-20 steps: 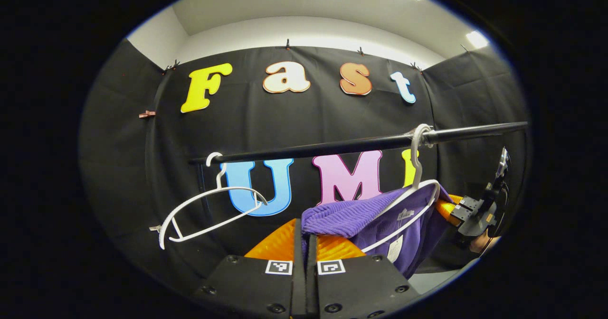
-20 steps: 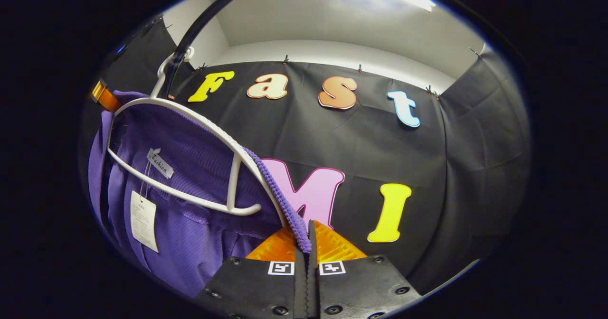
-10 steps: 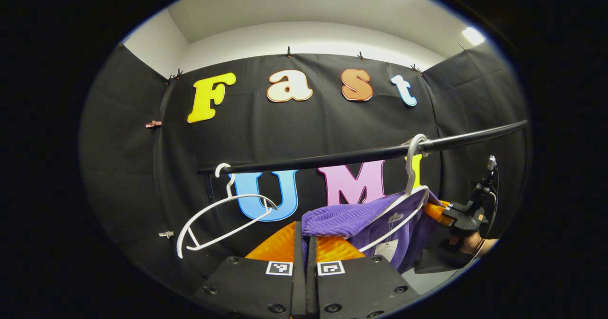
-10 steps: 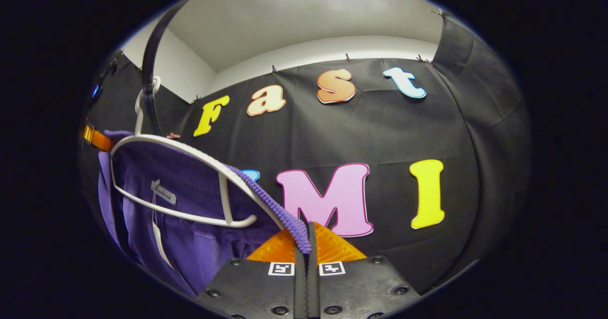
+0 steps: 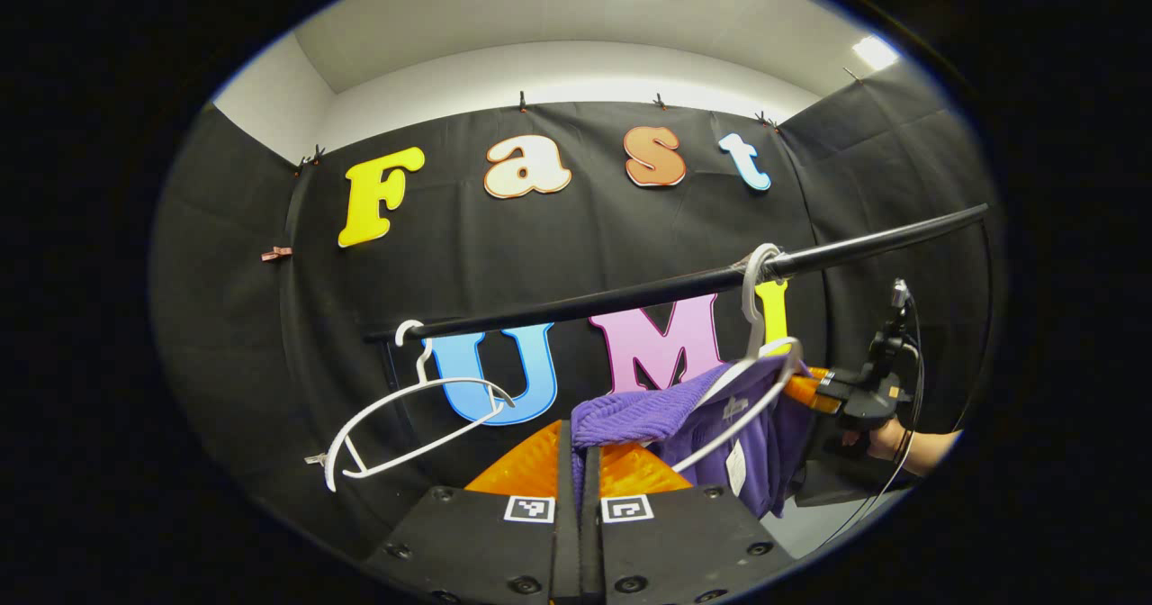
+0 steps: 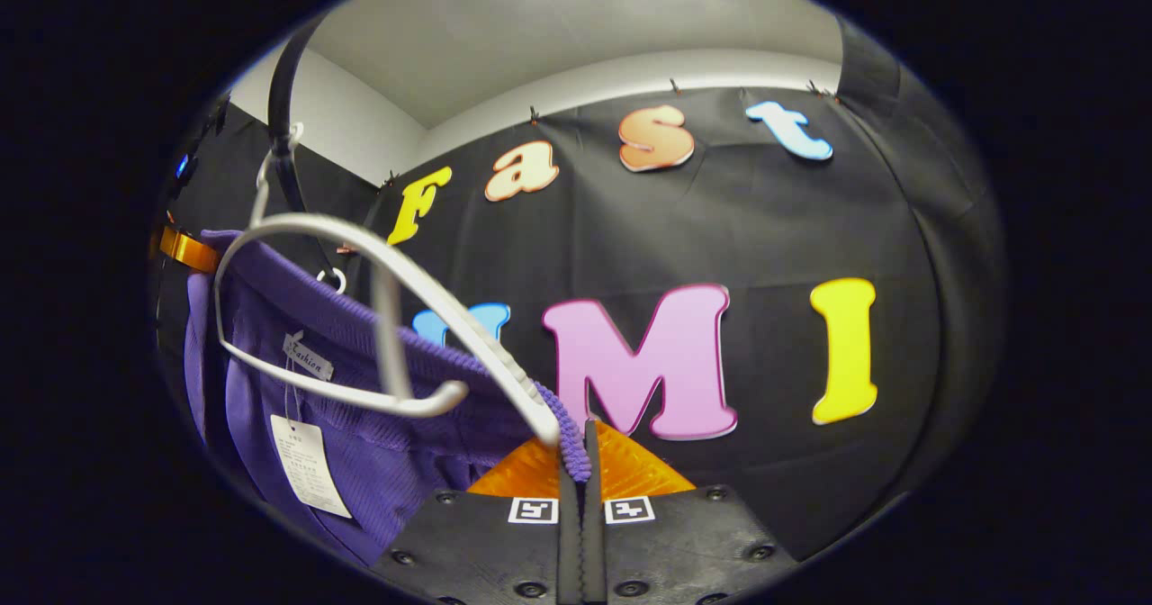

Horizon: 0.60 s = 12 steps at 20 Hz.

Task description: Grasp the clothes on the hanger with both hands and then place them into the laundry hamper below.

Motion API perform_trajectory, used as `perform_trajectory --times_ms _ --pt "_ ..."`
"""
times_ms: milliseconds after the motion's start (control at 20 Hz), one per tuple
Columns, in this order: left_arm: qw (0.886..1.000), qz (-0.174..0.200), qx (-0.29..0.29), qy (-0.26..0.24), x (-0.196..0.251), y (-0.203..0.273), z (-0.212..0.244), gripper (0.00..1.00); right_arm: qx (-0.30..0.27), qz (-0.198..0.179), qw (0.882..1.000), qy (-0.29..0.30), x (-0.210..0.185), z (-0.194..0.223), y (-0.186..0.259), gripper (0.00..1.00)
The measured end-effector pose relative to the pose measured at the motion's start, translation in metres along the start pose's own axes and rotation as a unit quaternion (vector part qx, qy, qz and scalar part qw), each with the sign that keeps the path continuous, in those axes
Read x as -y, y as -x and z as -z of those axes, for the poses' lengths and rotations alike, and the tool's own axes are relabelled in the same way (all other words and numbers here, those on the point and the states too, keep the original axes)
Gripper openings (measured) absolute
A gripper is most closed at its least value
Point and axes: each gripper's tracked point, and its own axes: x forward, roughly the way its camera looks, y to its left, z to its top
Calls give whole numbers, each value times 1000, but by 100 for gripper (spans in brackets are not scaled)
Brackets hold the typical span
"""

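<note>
A purple knit garment [image 5: 670, 405] hangs on a white hanger [image 5: 765, 373] hooked over a black rail [image 5: 630, 293]. My left gripper [image 5: 579, 438] is shut on the garment's near shoulder edge. Farther right, a hand [image 5: 900, 443] holds my right gripper [image 5: 804, 387] at the garment's other shoulder. In the right gripper view, the right gripper [image 6: 582, 456] is shut on the ribbed edge of the garment [image 6: 378, 434], just under the tip of the tilted hanger's [image 6: 387, 317] arm. The left gripper [image 6: 184, 247] shows at the far shoulder.
An empty white hanger [image 5: 409, 411] hangs tilted at the rail's left end. A paper tag [image 6: 308, 465] and a small label [image 6: 308, 356] dangle inside the garment's neck. The rail [image 6: 279, 110] runs overhead at the upper left of the right gripper view.
Both grippers keep their hold. The garment's hanger has tilted and swung nearer in the right gripper view, and the ribbed edge has slid down toward the arm's tip. The right gripper has drifted away.
</note>
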Motion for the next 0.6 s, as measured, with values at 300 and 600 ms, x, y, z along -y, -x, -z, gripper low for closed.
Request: perform_trajectory --times_ms 300,600 --pt "998 -37 -23 33 -37 22 38 5 -48 12 998 -27 -56 35 59 5" --pt "993 -66 -65 69 -56 52 94 5 -63 33 997 -26 -113 1 120 5"
